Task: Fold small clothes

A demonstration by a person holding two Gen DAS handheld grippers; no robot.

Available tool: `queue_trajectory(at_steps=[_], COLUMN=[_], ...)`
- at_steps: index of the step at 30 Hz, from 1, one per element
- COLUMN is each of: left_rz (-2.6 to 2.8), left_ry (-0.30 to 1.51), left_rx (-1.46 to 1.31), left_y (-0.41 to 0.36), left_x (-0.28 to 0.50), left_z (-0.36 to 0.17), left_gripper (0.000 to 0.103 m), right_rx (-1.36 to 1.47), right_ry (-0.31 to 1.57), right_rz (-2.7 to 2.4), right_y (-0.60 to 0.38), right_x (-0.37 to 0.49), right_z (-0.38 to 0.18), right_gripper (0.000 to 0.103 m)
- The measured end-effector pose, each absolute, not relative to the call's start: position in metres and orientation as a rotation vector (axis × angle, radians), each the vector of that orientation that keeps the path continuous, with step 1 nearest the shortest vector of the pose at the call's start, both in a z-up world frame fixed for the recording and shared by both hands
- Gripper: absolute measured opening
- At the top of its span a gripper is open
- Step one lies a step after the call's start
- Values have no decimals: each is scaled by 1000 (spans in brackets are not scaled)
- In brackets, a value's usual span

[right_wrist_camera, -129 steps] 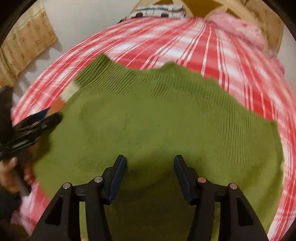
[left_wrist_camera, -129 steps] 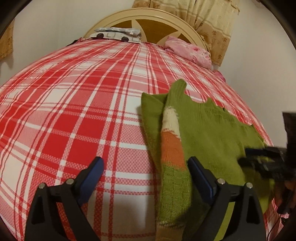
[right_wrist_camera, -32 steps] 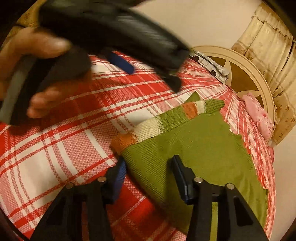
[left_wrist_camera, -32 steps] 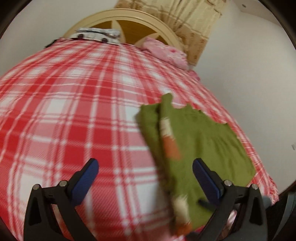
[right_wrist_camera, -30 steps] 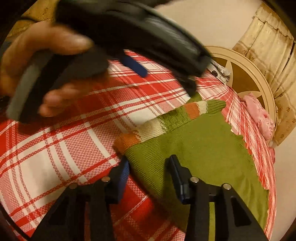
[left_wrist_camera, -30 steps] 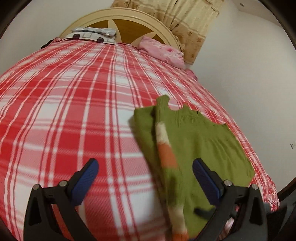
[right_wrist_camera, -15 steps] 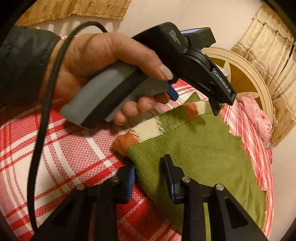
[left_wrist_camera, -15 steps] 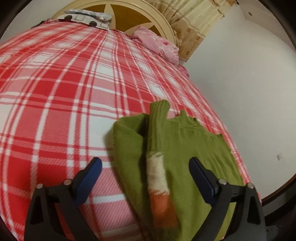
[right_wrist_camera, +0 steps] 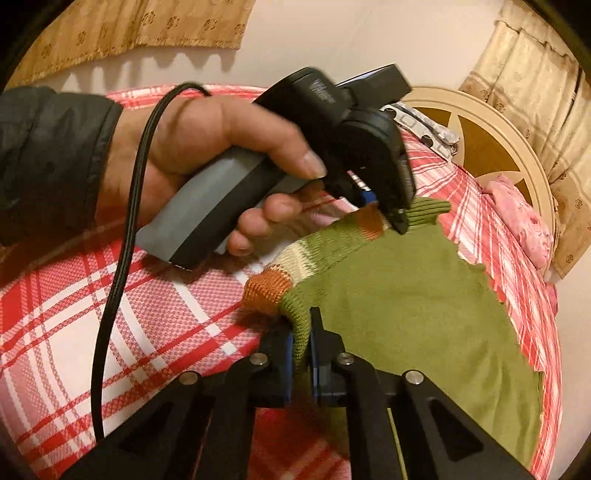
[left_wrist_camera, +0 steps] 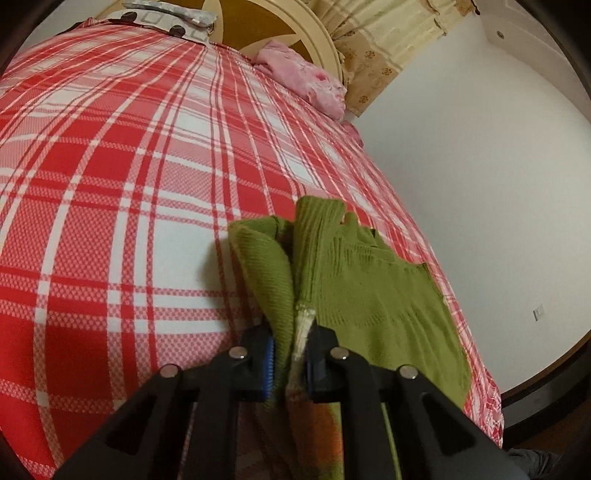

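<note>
On the red-and-white plaid bedspread (left_wrist_camera: pixel 122 192), near its right edge, lies the green knit sweater (right_wrist_camera: pixel 413 306), body flat w/ a striped sleeve (right_wrist_camera: pixel 295 258) (orange, cream, green bands) folded in along the left side. Left gripper (left_wrist_camera: pixel 289 360) is clenched on that left edge: jaws nearly together w/ green knit and the cream part of the sleeve bunched between the blue pads, roughly mid-length of the garment. From the right wrist view you can see the person's hand (right_wrist_camera: pixel 207 162) round its grey handle, nose tipped down onto the sleeve near the ribbed cuff (right_wrist_camera: pixel 430 212). Right gripper (right_wrist_camera: pixel 302 360) is also closed on fabric, pinching the near corner of the sweater where the orange band ends; a ridge of green knit stands up between its fingers. Two grips along the same side prob. so the whole edge lifts evenly and can be carried across toward the far side w/o the sleeve sliding out. Judging by this, the fold step is gripped but not yet made; body is flat, unfolded. Risk: loose knit stretches, so uneven lift would skew the crease. Headboard (left_wrist_camera: pixel 295 26) and a pink bundle (left_wrist_camera: pixel 306 79) sit well apart at the far end.
</note>
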State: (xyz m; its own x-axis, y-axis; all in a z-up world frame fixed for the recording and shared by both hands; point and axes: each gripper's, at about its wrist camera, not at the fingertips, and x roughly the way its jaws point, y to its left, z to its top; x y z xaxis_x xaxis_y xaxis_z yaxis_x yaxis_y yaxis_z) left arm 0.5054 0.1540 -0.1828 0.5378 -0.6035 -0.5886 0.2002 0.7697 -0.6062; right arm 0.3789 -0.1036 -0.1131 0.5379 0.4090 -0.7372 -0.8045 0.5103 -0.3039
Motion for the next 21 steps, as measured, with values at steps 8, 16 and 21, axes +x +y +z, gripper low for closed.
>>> queue_trajectory(at_steps=[8,16,21], left_rz=[-507,-546,-561], left_ry=[833,781,758], left_rx=[-522,-511,-502], left_y=[146,114,86], left_x=[501,505,508], left_z=[-162,-129,-115], left_gripper=[13,12,12], right_rx=[-602,-504,-434], right_ry=[623,588,589], right_rz=[744,692,658], right_y=[-130,-172,-204], right_x=[396,414,422], right_z=[-88,-66,-60], right_gripper=[6,6,6])
